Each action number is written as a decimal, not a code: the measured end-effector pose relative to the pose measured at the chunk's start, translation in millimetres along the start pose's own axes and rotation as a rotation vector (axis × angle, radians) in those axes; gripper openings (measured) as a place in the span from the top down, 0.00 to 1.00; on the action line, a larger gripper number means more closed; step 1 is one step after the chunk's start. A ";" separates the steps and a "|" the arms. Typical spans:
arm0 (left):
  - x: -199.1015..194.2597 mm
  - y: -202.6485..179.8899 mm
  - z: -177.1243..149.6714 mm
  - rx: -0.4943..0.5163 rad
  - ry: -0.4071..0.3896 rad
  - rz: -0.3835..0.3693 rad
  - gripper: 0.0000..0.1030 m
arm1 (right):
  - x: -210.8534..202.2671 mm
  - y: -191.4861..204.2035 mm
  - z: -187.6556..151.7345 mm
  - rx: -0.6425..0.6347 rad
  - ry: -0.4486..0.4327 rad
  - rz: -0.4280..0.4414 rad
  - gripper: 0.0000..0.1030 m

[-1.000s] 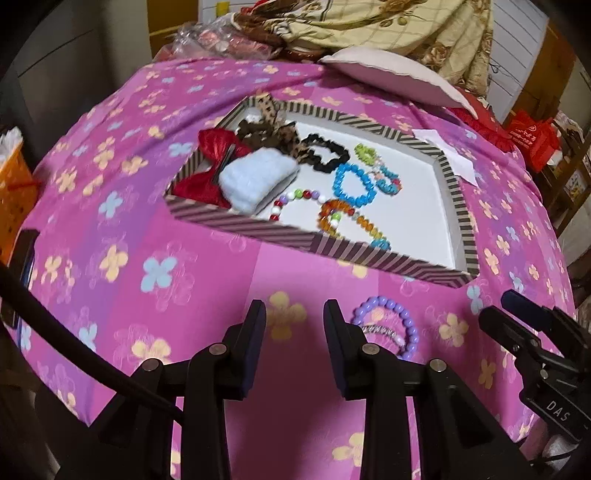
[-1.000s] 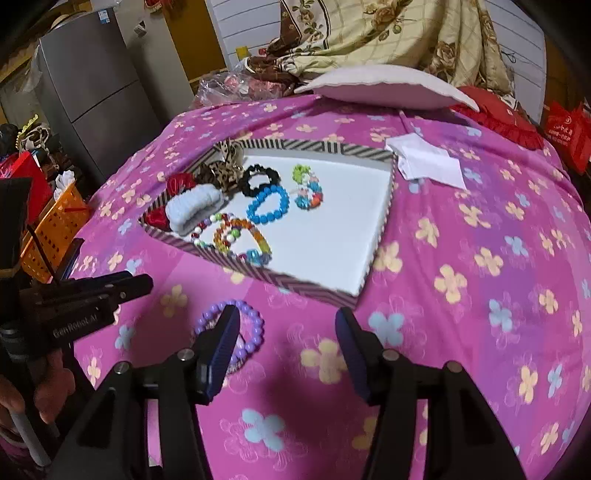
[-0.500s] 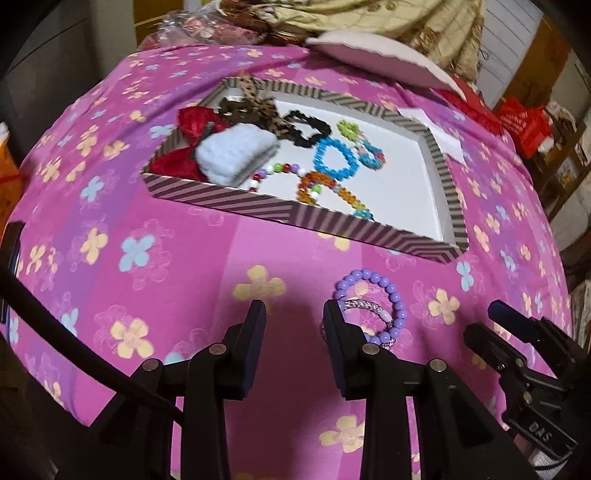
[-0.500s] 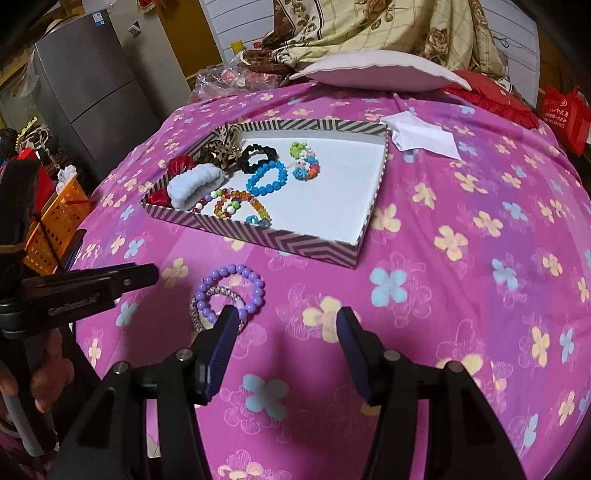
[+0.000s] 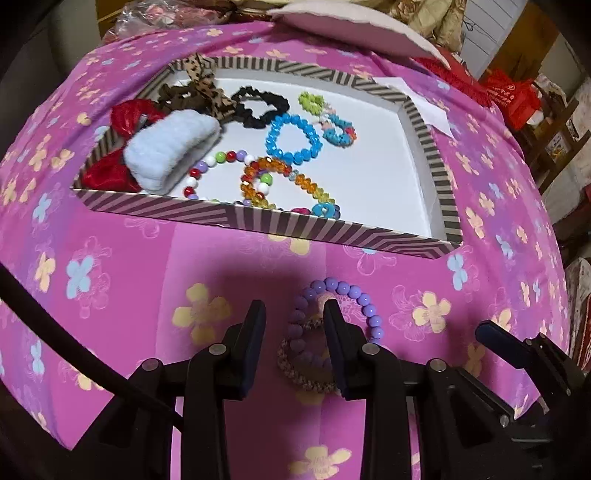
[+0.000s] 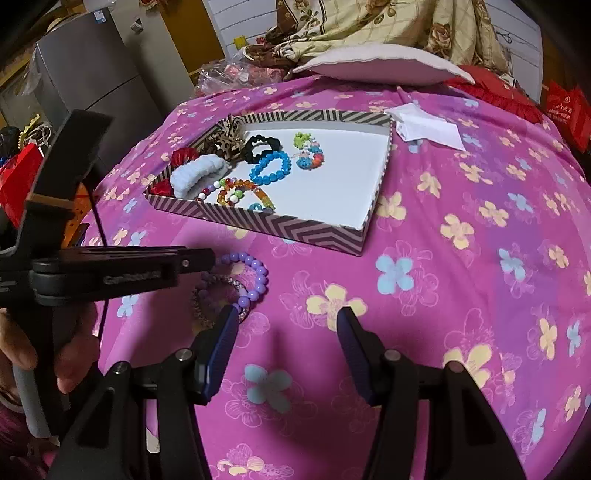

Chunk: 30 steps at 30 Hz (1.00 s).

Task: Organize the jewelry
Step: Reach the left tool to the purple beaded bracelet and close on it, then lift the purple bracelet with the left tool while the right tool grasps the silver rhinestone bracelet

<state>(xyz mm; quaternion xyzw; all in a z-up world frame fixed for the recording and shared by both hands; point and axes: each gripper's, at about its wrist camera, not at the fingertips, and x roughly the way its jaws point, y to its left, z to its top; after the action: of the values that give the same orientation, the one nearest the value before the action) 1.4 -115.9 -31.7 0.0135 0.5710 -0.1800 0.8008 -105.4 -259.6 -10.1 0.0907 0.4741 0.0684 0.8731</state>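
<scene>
straddling round lilac bead bracelet (image 5: 343,295) (braided band beneath) | left tongs (image 5: 294,314) parted | right tongs (image 6: 286,319) wide

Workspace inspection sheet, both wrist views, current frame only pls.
Surface: pink floral cloth.
Job's things: striped tray holds blue bead bracelet, black scrunchie, white fuzzy band, other beads. Purple bead bracelet and a braided band lie on the cloth outside the tray.
Clutter: white paper, pillow.
Grippers: left gripper open, straddling the purple bracelet's edge; right gripper open, empty.
Cables: black cable.
Surroundings: fridge, patterned blanket.
</scene>
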 end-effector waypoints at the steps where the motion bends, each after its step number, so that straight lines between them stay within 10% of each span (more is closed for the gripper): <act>1: 3.0 -0.9 0.4 0.000 0.009 -0.019 0.48 | 0.5 -0.2 -0.1 0.001 0.001 0.000 0.43; 8: 16.4 -4.1 -0.1 0.013 0.050 -0.035 0.50 | 7.5 -1.8 -1.2 0.007 0.015 0.006 0.43; 13: 14.1 4.8 5.0 -0.011 0.033 -0.043 0.70 | 12.7 1.4 -1.4 0.000 0.029 0.008 0.43; 30: -37.8 54.3 6.5 -0.098 -0.115 -0.021 0.70 | 46.4 43.1 3.9 -0.141 0.069 -0.014 0.46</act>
<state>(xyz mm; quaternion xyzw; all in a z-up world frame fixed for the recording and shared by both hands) 13.2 -56.3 -4.7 -0.0421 0.5325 -0.1604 0.8300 -78.5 -208.5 -36.2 0.0230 0.4984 0.0986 0.8610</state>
